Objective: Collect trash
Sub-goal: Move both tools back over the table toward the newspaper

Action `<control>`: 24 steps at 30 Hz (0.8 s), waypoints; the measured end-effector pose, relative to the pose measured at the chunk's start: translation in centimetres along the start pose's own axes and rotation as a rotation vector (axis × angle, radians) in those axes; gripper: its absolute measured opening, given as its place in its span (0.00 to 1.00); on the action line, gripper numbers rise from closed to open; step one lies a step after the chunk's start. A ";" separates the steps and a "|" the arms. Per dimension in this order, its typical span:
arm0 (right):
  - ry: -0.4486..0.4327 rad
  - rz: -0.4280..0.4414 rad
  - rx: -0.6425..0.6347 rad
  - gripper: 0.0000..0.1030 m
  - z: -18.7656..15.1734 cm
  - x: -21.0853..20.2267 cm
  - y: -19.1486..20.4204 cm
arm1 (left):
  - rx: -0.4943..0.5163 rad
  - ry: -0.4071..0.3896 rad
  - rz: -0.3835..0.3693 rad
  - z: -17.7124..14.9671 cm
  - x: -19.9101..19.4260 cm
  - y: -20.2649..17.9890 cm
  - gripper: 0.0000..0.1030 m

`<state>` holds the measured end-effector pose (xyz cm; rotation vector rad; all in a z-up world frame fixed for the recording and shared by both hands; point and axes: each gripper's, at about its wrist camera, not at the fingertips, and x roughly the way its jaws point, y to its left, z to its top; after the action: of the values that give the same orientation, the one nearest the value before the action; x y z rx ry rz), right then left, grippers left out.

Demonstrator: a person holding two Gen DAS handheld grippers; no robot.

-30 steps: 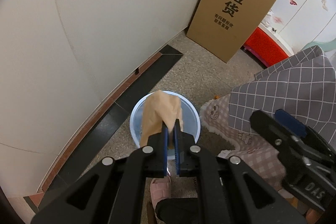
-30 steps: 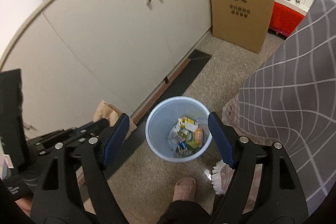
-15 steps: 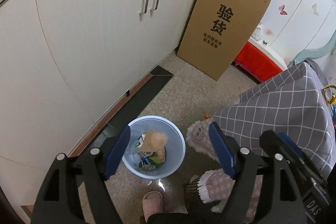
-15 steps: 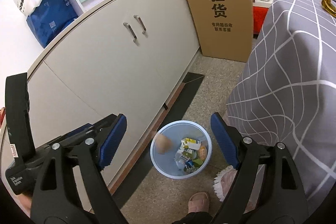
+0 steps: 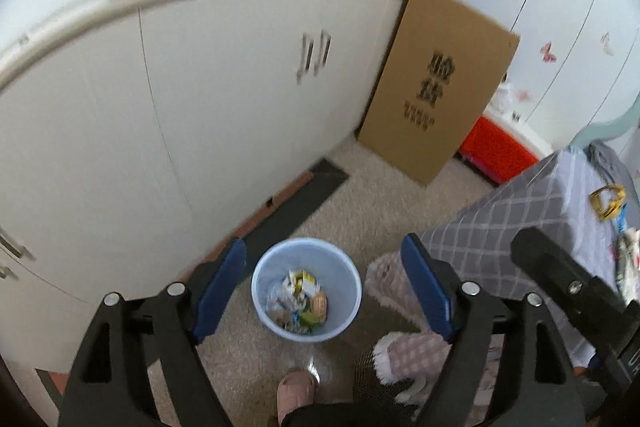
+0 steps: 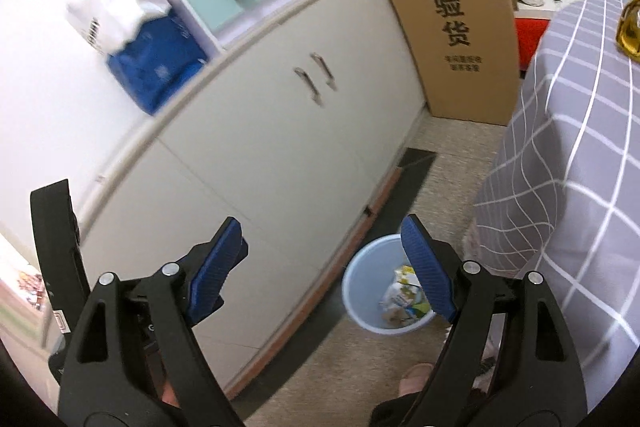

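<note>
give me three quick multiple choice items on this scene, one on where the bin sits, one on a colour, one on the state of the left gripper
1. Where is the bin?
A. on the floor beside the white cabinet
B. on top of the bed
C. inside the cardboard box

2. What colour is the bin?
A. red
B. light blue
C. black

3. How is the left gripper?
A. shut on a paper bag
B. shut with nothing in it
C. open with nothing between its fingers

Answers:
1 A, it stands on the speckled floor next to the cabinet's base, between the cabinet and the checked bedcover.
2 B, its rim and wall are pale blue in both views.
3 C, its fingers stand wide apart after just opening, and only the bin far below shows between them.
</note>
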<state>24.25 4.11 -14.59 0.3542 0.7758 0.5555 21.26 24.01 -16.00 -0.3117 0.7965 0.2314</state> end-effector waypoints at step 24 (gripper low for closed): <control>-0.245 -0.379 0.247 0.81 1.4 -23.6 -21.7 | 0.370 0.063 -0.336 -5.3 -3.9 -27.2 0.81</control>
<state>18.86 -27.27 -11.22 0.4799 0.6528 0.0563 23.78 -3.51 -11.57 -0.0998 0.8183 -0.2414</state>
